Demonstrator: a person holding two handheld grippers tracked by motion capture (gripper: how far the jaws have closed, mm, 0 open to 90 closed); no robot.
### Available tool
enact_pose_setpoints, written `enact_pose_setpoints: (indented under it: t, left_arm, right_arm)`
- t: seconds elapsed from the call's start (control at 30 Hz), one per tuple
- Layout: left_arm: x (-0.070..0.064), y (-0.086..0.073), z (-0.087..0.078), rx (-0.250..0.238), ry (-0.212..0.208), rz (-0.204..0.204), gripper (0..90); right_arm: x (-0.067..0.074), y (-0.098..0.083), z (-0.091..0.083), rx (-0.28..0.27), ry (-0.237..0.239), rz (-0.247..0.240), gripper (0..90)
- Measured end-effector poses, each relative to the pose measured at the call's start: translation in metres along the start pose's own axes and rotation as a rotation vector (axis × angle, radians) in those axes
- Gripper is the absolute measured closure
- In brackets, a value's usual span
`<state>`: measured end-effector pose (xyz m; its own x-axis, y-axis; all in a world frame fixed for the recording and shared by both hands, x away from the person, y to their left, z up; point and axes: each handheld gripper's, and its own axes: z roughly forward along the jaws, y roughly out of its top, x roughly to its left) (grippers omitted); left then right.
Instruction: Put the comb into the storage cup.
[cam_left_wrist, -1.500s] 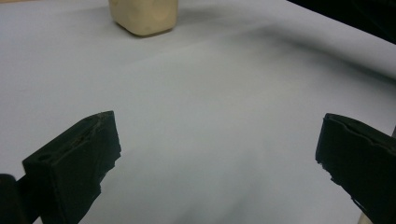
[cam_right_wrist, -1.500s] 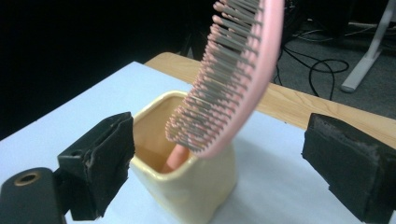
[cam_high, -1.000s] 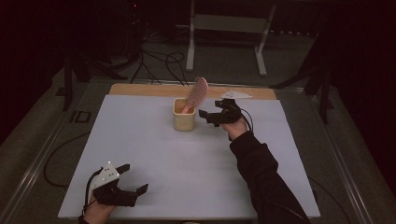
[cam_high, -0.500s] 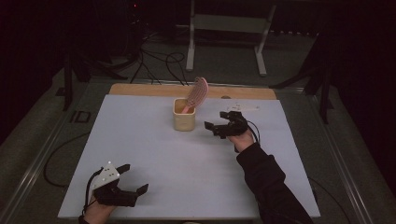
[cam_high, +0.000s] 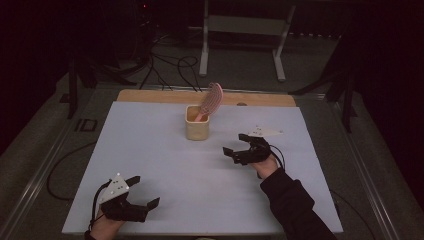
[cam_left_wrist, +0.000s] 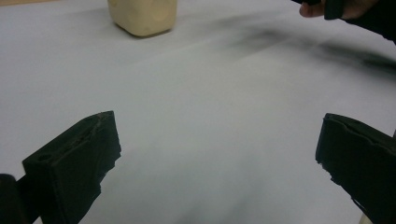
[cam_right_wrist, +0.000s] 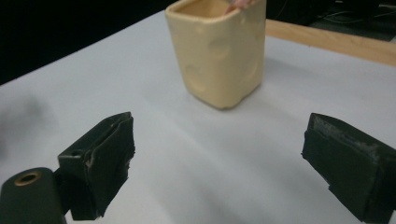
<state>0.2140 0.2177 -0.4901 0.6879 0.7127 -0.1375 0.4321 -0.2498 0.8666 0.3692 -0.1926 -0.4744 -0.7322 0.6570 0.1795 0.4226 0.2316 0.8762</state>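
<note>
A cream square cup (cam_high: 198, 125) stands upright on the white table top (cam_high: 165, 165), toward the back middle. A pink hairbrush (cam_high: 212, 99) leans in it, head up and out over the rim. My right gripper (cam_high: 235, 145) is open and empty, a short way to the right and nearer than the cup. In the right gripper view the cup (cam_right_wrist: 218, 49) stands ahead between the spread jaws, apart from them. My left gripper (cam_high: 144, 192) rests open and empty near the front left edge. The cup (cam_left_wrist: 142, 16) is far ahead in the left gripper view.
A wooden strip (cam_high: 150, 96) runs along the table's far edge. Beyond it stand a metal stand (cam_high: 242, 30) and floor cables (cam_high: 170, 65). The person's right hand (cam_left_wrist: 343, 9) enters the top right of the left gripper view.
My right gripper has drawn back from the cup, toward the person and to the right, still open. The hairbrush stays leaning in the cup. The left gripper has not moved.
</note>
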Motion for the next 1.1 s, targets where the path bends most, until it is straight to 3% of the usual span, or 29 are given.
enact_pose_setpoints:
  t: [0.33, 0.67, 1.1]
  left_arm:
    - [0.0, 0.001, 0.0, -0.001, -0.002, 0.002, 0.2]
    - [0.002, 0.0, -0.001, -0.003, -0.002, -0.002, 0.2]
    - [0.001, 0.0, 0.0, -0.004, -0.005, -0.005, 0.2]
  right_arm:
    - [0.005, -0.022, -0.017, 0.018, 0.008, -0.001, 8.9]
    - [0.013, -0.039, -0.037, 0.036, 0.0, -0.035, 8.9]
    - [0.014, -0.055, -0.075, 0.006, -0.024, -0.024, 8.9]
